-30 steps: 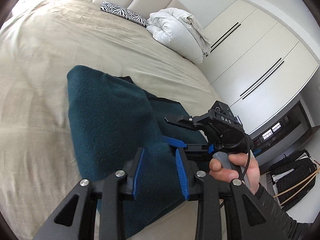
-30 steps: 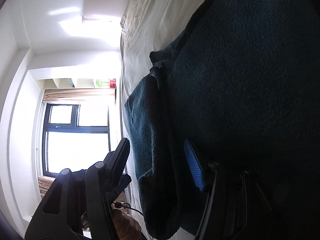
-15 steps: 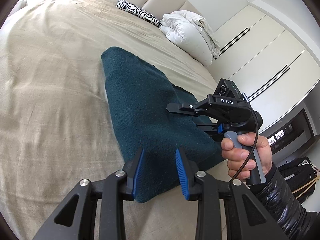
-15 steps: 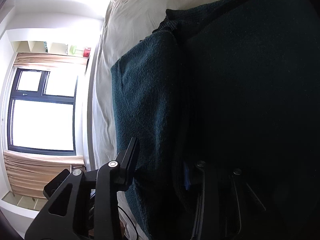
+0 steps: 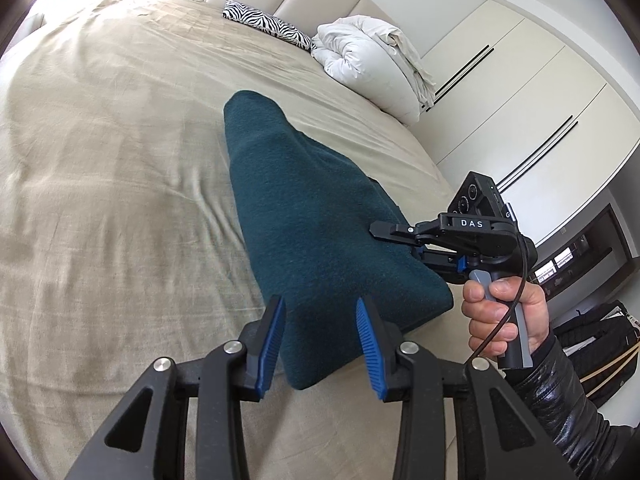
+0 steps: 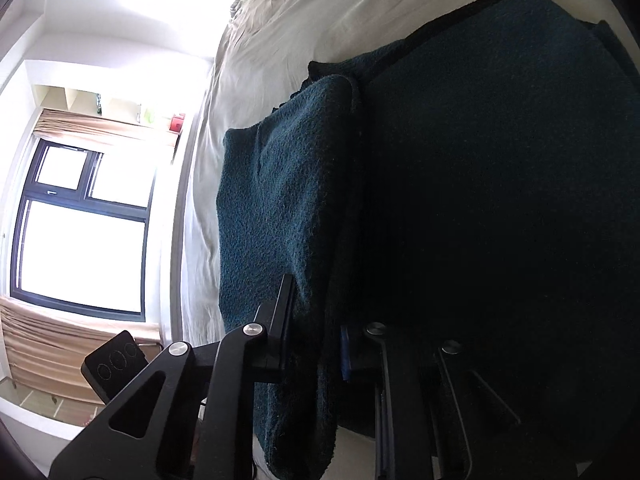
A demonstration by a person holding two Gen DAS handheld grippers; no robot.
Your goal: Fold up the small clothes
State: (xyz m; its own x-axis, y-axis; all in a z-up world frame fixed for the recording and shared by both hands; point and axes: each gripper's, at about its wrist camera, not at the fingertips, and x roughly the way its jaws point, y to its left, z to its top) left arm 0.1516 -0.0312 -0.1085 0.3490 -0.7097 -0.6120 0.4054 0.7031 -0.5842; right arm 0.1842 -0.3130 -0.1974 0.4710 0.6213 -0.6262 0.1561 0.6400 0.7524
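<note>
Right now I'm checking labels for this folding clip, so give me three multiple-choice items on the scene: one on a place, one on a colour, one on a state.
1. Where does the teal fleece garment lie?
A. on the beige bedsheet
B. on a wooden floor
C. inside a drawer

2. What pattern has the small pillow by the headboard?
A. red dots
B. black and white zebra stripes
C. plain green

3. How do the fingers of the right gripper stand?
A. wide open over bare sheet
B. closed on a fold of the garment
C. holding the pillow

Answers:
1 A: the sheet shows all round the garment.
2 B: the stripes are plain in the left wrist view.
3 B: fleece fills the narrow gap between the fingers, which have just been closing.
</note>
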